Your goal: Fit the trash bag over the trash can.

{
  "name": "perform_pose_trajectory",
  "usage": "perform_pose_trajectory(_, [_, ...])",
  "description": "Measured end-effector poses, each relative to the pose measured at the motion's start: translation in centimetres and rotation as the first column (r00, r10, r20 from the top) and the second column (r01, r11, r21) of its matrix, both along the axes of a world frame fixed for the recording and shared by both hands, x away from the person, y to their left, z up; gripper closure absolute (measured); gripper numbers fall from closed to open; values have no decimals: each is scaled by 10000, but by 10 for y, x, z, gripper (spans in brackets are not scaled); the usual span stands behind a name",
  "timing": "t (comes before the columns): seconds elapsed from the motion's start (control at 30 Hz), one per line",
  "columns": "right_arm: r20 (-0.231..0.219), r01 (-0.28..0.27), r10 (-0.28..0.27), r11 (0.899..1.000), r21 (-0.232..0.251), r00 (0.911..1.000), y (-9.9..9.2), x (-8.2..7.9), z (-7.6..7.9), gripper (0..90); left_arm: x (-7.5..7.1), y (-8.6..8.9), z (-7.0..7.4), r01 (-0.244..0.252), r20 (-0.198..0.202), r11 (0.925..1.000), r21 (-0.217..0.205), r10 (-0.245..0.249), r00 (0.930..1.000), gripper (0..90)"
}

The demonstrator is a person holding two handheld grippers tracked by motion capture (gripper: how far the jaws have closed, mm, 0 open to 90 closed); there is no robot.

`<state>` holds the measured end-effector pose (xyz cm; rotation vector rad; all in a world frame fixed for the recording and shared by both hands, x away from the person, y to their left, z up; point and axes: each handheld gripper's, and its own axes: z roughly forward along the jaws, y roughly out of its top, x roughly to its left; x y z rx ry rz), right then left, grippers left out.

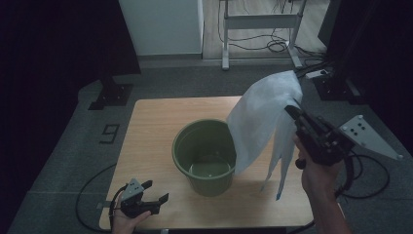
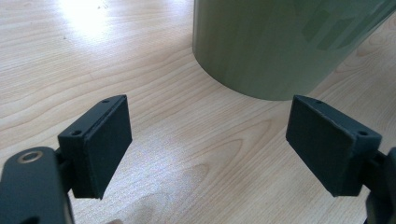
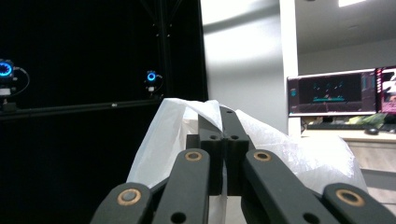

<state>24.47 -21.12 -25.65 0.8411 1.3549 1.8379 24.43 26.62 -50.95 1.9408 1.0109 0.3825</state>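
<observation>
The right gripper (image 1: 297, 113) has its jaws clenched on a fold of the white plastic bag (image 1: 260, 122), which hangs raised above the worktop (image 1: 151, 141), draping beside and partly over the right rim of the green bucket (image 1: 204, 156). The left gripper (image 1: 157, 192) rests low at the worktop's near left corner, jaws released and holding nothing, pointing toward the bucket's base.

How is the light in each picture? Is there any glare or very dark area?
High view: dim overall, the sides almost black; the white bag and the table are the brightest parts. Left gripper view: bright and sharp, with a glare patch on the table at top left, near the green bucket. Right gripper view: the left half is black with small blue lights, the right half is lit.
</observation>
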Motion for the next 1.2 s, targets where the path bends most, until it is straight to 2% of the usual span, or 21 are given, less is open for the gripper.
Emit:
perform_pose_trajectory(0.07, [-167,-134,133,9999,-88,9998,8,4,-8,889,0,0,0,-12,-1,10000,-16,12,10000,139])
perform_pose_trajectory(0.2, [-306,-305,303,9995,-52,9991,15,7,-12,889,0,0,0,-14,-10,10000,-7,14,10000,139])
perform_pose_trajectory(0.7, [-275,-684,675,9970,-349,9973,40,6,-13,889,0,2,1,-18,27,10000,-49,18,10000,139])
perform_pose_trajectory(0.87, [-439,-641,619,9967,-497,9971,43,9,-21,889,0,2,0,-21,16,10000,-35,21,10000,139])
perform_pose_trajectory(0.97, [-730,-694,652,9960,-560,9952,47,15,-33,889,0,2,0,-27,18,10000,-18,27,10000,139])
perform_pose_trajectory(1.2, [-1067,-852,779,9942,-655,9912,53,19,-45,889,0,1,0,-19,19,10000,-4,19,10000,139])
